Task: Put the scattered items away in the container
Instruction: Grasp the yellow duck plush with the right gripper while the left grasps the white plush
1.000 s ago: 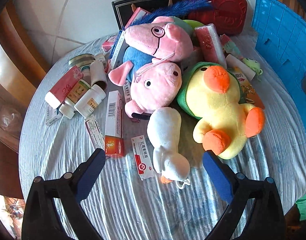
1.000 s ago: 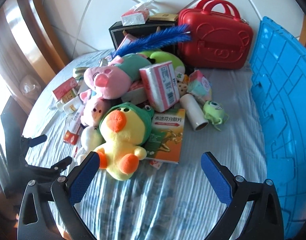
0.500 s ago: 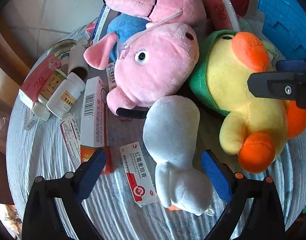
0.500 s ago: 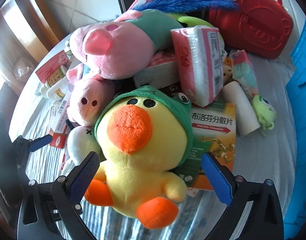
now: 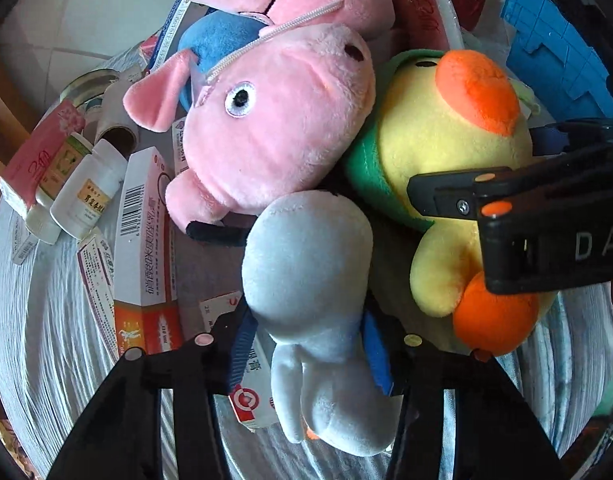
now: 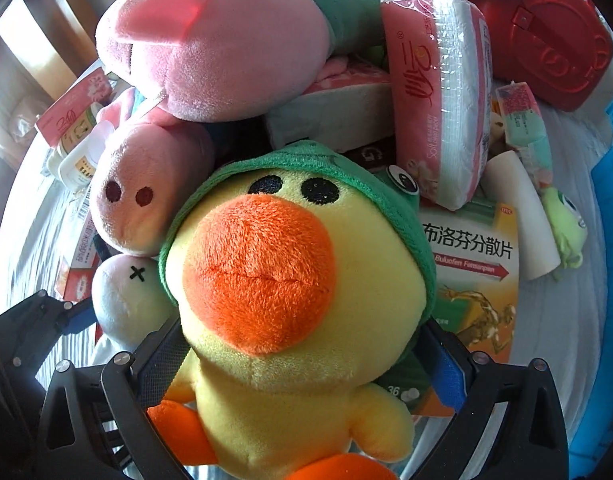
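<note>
Closing on the white plush toy (image 5: 306,272), the left gripper (image 5: 306,344) has both blue pads pressed into the toy's narrow waist; the jaws stand narrow around it. The toy lies on the striped tablecloth (image 5: 42,320), partly over a red-and-white medicine carton (image 5: 250,396), with its head toward the far side and touching a pink pig plush (image 5: 266,132). To the left lie a long white-and-orange box (image 5: 144,256) and two white pill bottles (image 5: 86,196).

The right gripper (image 6: 302,364) straddles the yellow duck plush (image 6: 290,280) at neck level. Its jaws stand wide and are closing, with the duck between them; the pads sit against the plush on both sides, and firm pressure cannot be confirmed. The duck wears a green hood and rests just right of the white toy, over an orange medicine box (image 6: 478,280). Behind it stands a pink tissue pack (image 6: 434,96). The blue container (image 6: 610,240) stands at the far right edge, apart from the pile.
</note>
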Demonstrator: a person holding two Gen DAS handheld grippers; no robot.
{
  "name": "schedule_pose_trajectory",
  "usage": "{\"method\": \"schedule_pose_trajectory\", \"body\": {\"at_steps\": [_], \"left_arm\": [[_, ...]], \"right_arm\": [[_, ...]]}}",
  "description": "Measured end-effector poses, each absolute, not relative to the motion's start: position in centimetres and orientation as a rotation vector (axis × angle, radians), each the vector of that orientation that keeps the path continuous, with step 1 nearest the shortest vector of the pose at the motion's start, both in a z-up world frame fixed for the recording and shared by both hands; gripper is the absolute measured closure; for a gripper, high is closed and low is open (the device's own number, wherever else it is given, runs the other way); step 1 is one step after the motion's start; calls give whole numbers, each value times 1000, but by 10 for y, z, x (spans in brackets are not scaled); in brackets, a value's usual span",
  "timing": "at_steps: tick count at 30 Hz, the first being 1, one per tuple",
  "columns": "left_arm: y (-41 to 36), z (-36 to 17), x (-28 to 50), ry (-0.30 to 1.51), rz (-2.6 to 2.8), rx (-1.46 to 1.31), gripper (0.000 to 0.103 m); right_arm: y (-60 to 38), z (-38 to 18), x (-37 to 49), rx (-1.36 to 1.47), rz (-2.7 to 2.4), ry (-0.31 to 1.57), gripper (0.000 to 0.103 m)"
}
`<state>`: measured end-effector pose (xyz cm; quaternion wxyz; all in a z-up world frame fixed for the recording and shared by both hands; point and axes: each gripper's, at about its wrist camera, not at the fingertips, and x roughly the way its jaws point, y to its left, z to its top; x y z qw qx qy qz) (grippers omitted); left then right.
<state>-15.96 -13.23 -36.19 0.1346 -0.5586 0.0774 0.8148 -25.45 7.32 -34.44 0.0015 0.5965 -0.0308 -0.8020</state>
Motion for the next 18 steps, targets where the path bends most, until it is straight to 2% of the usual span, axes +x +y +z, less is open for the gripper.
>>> {"method": "schedule_pose_trajectory", "body": {"at_steps": [3, 8, 18], "left_arm": [[-134, -359, -156, 207, 2365, -1617, 57], [-137, -348, -150, 194, 2392, -1607, 58], [-138, -316, -139, 209, 2465, -1574, 60]], "right_arm": [[71, -337, -250, 1845, -2533, -92, 23], [75, -328, -240, 1818, -2537, -141, 32], [80, -291, -212, 1735, -2562, -157, 34]]}}
